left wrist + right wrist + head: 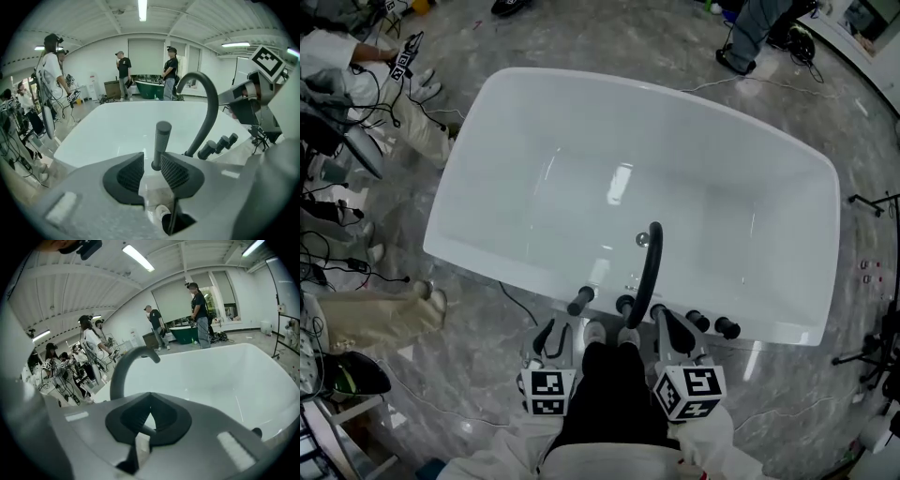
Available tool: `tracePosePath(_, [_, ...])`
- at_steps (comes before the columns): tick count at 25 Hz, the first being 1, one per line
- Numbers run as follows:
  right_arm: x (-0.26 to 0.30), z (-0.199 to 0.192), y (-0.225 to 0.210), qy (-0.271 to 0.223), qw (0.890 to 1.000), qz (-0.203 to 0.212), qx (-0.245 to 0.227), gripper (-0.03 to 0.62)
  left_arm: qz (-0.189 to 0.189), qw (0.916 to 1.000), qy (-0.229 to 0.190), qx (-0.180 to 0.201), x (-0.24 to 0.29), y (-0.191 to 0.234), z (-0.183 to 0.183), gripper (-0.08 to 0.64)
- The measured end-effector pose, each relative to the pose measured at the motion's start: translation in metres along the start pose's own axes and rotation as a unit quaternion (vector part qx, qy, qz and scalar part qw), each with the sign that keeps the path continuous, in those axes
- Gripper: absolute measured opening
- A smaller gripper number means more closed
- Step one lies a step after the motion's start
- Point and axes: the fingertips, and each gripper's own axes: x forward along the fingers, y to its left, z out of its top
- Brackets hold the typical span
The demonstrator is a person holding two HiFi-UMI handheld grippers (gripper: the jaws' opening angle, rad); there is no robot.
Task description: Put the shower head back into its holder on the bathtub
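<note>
Holding my left gripper (151, 164) spread and empty and my right gripper (149, 405) pressed together on nothing, I face the dark shower head (162, 140) standing upright on the near rim of the white bathtub (581, 169), just left of the curved black spout (651, 267).

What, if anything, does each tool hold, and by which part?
Nothing is held. The left tool is open, off the shower head on the bathtub rim; the right tool is shut, empty.
</note>
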Motion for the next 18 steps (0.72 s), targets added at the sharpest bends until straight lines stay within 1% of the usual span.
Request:
tracePosePath(3, [-0.014,0.031,0.013,-0.019,1.000,0.011,-0.013,0.006,0.002,0.9998,-0.017,-0.004,-0.022,0.002,0.025,0.114])
tracePosePath(5, [-0.023,0.052,0.019,-0.032,0.999,0.016,-0.020,0.006,0.004,0.9994,-0.035,-0.008,-0.035,0.002,0.048,0.104])
tracePosePath(9, [-0.054,0.091,0.028,-0.053,0.998,0.026,-0.027,0.006,-0.001,0.9980,-0.063,0.000,-0.068,-0.012,0.097,0.104])
tracePosePath(13, [-0.070,0.113,0.044,-0.068,0.996,0.039,-0.040,0.006,0.002,0.9958,-0.091,0.003,-0.091,-0.014,0.128,0.095])
tracePosePath(18, [-0.091,0.137,0.060,-0.087,0.993,0.053,-0.057,0.006,0.003,0.9934,-0.115,0.004,-0.115,-0.020,0.155,0.080])
